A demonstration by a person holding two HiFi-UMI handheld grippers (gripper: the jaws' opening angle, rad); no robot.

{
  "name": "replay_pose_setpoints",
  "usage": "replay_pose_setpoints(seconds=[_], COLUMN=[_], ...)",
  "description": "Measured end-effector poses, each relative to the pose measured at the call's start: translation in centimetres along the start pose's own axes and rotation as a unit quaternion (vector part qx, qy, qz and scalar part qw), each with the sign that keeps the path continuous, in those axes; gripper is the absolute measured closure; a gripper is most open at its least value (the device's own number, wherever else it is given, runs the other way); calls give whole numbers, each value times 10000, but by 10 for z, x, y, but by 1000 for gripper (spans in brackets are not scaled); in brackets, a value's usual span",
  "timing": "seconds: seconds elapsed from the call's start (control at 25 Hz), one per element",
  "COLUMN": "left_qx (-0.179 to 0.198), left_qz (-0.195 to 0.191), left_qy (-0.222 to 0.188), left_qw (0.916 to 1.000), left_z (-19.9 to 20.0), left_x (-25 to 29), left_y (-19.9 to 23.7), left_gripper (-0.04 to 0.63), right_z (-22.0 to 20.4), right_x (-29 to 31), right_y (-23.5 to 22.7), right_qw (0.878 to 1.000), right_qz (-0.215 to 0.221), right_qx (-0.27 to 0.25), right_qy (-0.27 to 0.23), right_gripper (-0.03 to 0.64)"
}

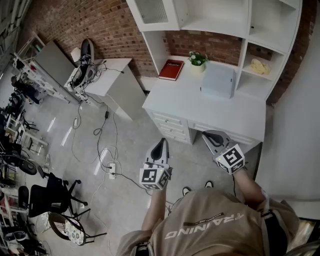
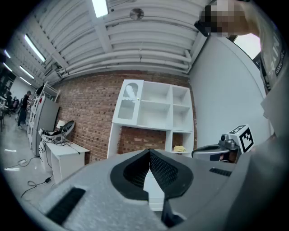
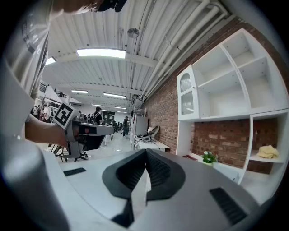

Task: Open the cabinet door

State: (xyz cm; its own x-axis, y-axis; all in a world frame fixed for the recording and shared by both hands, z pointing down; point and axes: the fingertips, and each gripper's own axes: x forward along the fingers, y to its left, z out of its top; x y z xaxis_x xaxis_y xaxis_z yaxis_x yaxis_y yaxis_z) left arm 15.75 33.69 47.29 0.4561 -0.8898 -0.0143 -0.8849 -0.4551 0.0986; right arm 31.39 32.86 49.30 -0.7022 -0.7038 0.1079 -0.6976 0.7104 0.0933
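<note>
Where the white bench (image 1: 235, 112) backs onto the brick wall (image 1: 100, 25), a white shelf unit (image 1: 220, 20) rises from its rear edge. The cabinet door (image 1: 151, 11), a framed panel with a pale pane, sits at the unit's upper left corner, apparently shut and well apart from both grippers.
- Left gripper (image 1: 161, 144): jaws clenched, ribbed black pads touching, nothing between; over bare grey floor (image 1: 125, 150), short of the bench's front edge.
- Right gripper (image 1: 209, 136): jaws clenched, empty; near the drawer fronts (image 1: 172, 127).
- Bench top: 1 red book (image 1: 171, 69), 1 potted plant (image 1: 198, 59), 1 grey boxy item (image 1: 218, 81).
- Open floor to the left, crossed by loose cables (image 1: 100, 135).
</note>
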Motion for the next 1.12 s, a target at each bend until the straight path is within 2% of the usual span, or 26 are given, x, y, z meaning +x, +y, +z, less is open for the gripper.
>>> replay_pose_setpoints(seconds=[0.28,0.64,0.96,1.12], left_qx=[3,49,-354,-388], left_qz=[78,-176,-128,-228], left_qy=[-49,35,452,523], left_qw=[10000,9998,9983,9976], left_z=[3,4,-43,-52], left_x=[-1,2,-11,9], left_y=[19,35,71,87], left_gripper=[586,586,588,587], right_z=[-3,3,-39,-52], right_x=[10,36,50,57], right_y=[7,1,28,21], right_qw=[10000,9997,9977,9962], right_qz=[41,-231,-318,-437], right_qx=[30,83,318,410], right_qy=[26,35,509,636], right_gripper=[603,603,603,603])
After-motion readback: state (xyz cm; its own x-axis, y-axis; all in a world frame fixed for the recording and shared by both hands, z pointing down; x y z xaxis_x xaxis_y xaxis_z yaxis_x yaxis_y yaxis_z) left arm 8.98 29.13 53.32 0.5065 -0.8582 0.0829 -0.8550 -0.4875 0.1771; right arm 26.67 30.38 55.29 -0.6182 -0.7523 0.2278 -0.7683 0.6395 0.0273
